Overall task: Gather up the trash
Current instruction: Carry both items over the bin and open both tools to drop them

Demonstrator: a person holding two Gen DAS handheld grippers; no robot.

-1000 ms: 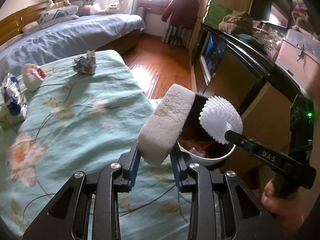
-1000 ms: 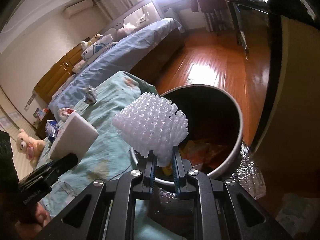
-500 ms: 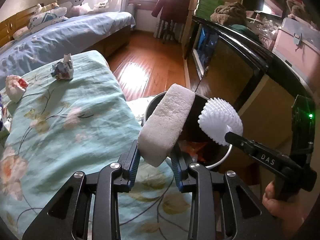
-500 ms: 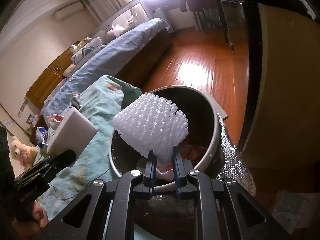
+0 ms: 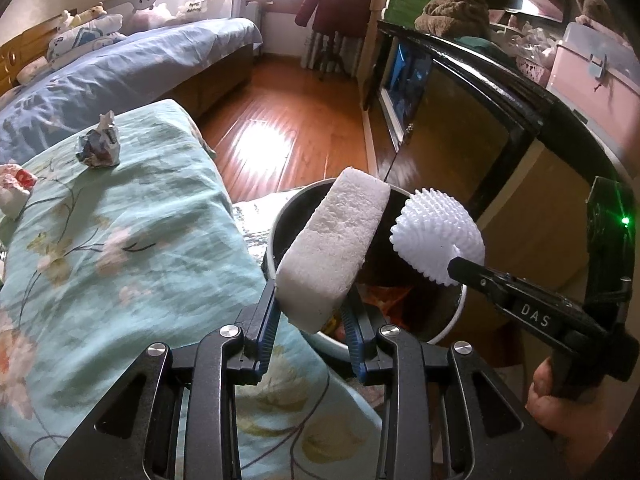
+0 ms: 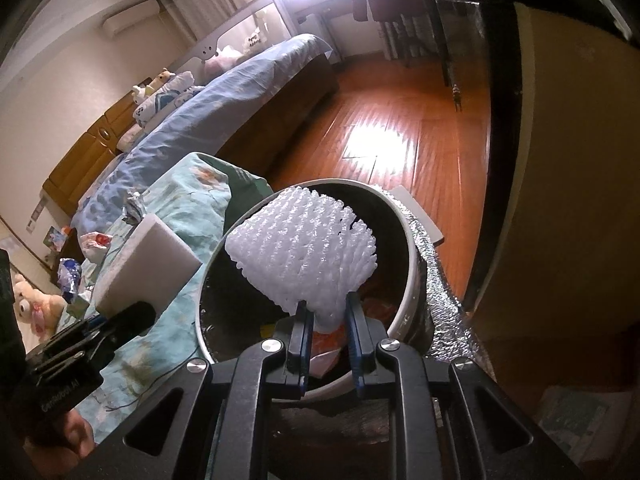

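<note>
We read "DAS" in white letters on the black body of the right gripper point(image 5: 448, 268) as the left wrist view shows it; the lettering on the left gripper point(image 6: 132, 316) in the right wrist view is blurred and we cannot make it out.

Both grippers tilt downward toward the trash bin point(image 5: 456, 312), side by side. The left one is clamped on the near end of a white foam block point(image 5: 334, 248), which slants up and away over the bin's left rim. The right one is pinched almost closed on the narrow base of a white foam net sleeve point(image 6: 304, 248) that fans out above the bin's mouth. A hand point(image 5: 560, 412) grips the right gripper's handle, only partly in view at the picture's edge.

Orange wrappers show inside the bin, largely hidden behind the two held pieces. On the floral bedspread point(image 5: 120, 240) to the left lie a crumpled paper ball point(image 5: 98, 146) farther off and a white-and-red wad point(image 5: 14, 192) cut by the frame.
</note>
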